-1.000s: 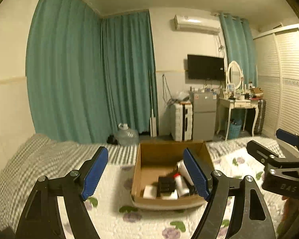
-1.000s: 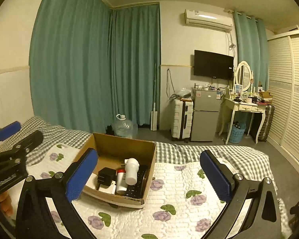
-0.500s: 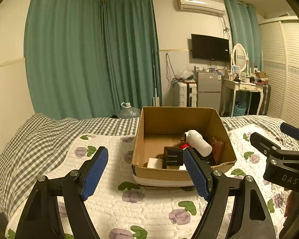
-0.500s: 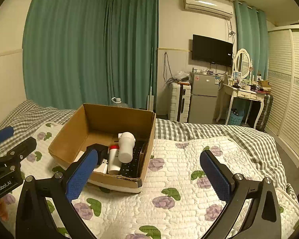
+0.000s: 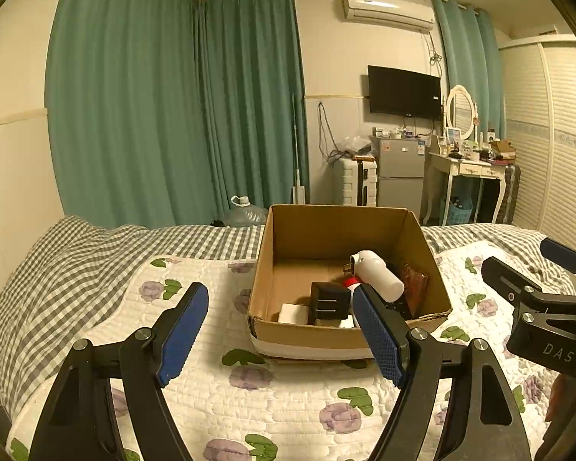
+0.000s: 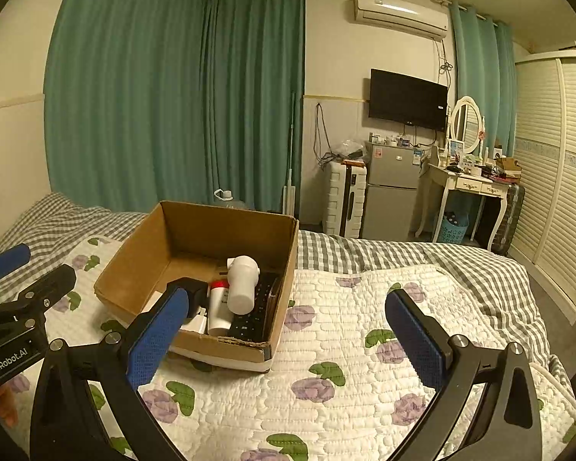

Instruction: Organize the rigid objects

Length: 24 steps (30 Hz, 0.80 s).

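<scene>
Inside the open brown cardboard box (image 5: 338, 230) on the floral quilt (image 6: 364, 345) lie a white cylindrical bottle (image 6: 242, 288), black block-shaped charger (image 5: 329, 300) and black keyboard (image 6: 255, 313); left gripper (image 5: 280, 334) and right gripper (image 6: 288, 338) hover spread, holding nothing.

The cardboard box (image 5: 318, 336) is matt brown corrugated paperboard, with a pale smooth band along its base. Inside it, the white bottle (image 5: 376, 274) looks like smooth, faintly glossy plastic; just beside it the black charger block (image 5: 328, 301) is matt plastic, and the keyboard (image 6: 255, 313) against the box's right wall is dark matt plastic. Under the box, the quilt (image 6: 357, 330) is stitched, puffy cloth printed with flowers, and beyond the box lies woven checked bedding (image 5: 76, 261). Both tongs, left (image 5: 280, 332) and right (image 6: 288, 336), are matt black with blue, finely dimpled pads (image 6: 416, 340).
</scene>
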Motion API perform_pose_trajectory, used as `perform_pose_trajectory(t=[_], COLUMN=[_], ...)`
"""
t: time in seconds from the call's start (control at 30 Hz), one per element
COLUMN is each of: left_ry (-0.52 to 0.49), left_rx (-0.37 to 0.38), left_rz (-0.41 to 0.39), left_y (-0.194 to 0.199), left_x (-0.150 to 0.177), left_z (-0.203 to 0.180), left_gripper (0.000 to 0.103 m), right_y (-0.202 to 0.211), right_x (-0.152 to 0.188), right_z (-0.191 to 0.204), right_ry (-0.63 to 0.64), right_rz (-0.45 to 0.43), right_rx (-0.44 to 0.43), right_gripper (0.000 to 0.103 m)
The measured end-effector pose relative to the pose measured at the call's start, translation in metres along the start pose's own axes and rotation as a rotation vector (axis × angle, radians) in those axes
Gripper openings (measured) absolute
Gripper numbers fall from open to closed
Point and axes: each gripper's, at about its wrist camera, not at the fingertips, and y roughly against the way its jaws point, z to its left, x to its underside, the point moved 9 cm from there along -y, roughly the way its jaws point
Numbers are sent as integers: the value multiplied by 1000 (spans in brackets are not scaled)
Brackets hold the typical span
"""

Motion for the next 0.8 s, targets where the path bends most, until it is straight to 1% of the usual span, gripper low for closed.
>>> perform_pose_trajectory(t=[0.8], left_ry=[-5], left_rx=[13], left_rz=[15], left_y=[-1], left_x=[2], left_z=[-6], left_gripper=[80], right_y=[-3], right_x=[0], right_z=[0], right_ry=[-10], right_rz=[10], right_rx=[10], right_gripper=[103])
